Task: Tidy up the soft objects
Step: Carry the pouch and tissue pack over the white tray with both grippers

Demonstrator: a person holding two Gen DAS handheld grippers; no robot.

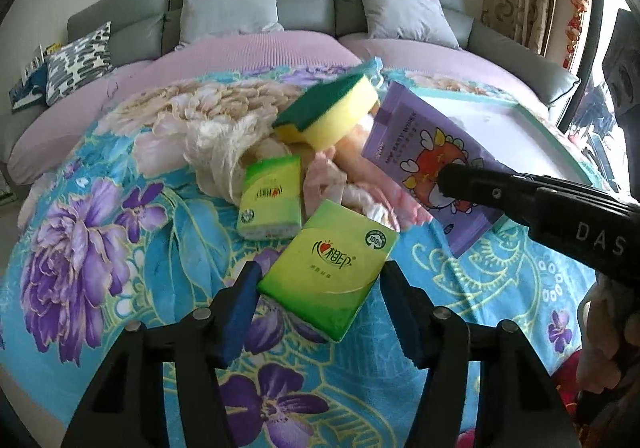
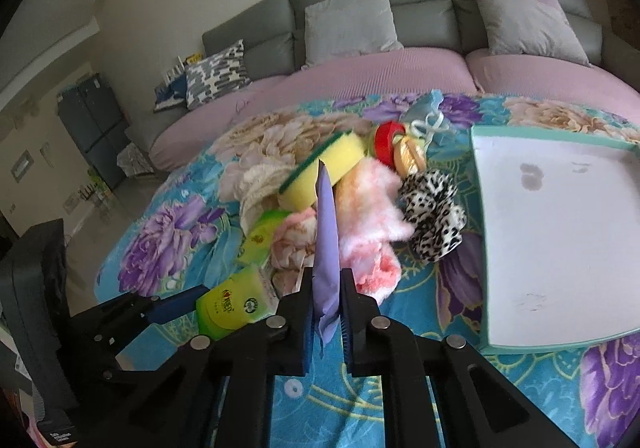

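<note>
While the right gripper [image 2: 326, 312] pinched the flat purple plastic packet with a red cartoon dragon [image 1: 436, 163] by its lower edge, jaws pressed together on it and the packet seen edge-on in the right wrist view, the step in hand appeared to be carrying that packet away from the pile toward the white tray with a teal rim [image 2: 480, 232], which lay at about three o'clock of the pile on the turquoise floral bedspread [image 1: 120, 256]. The packet was lifted and tilted, hanging partly over the tray's near corner, so the next move seemingly called for a swing toward three o'clock and a low release onto the tray floor. The left gripper [image 1: 318, 312] had its jaws spread, straddling the nearer green tissue pack [image 1: 328, 268] without visibly touching it; closing on its sides seemed the likely follow-up. That pack bore Chinese characters with a heart and a round "100%" seal; a second green tissue pack [image 1: 272, 199] lay at eleven o'clock of it, its print too small to read. The purple packet carried upside-down lettering that could not be made out, and the right gripper's body showed "DAS". At twelve o'clock sat a yellow sponge with a green scouring face [image 1: 328, 111] and a fluffy pink fabric [image 2: 372, 215].
</note>
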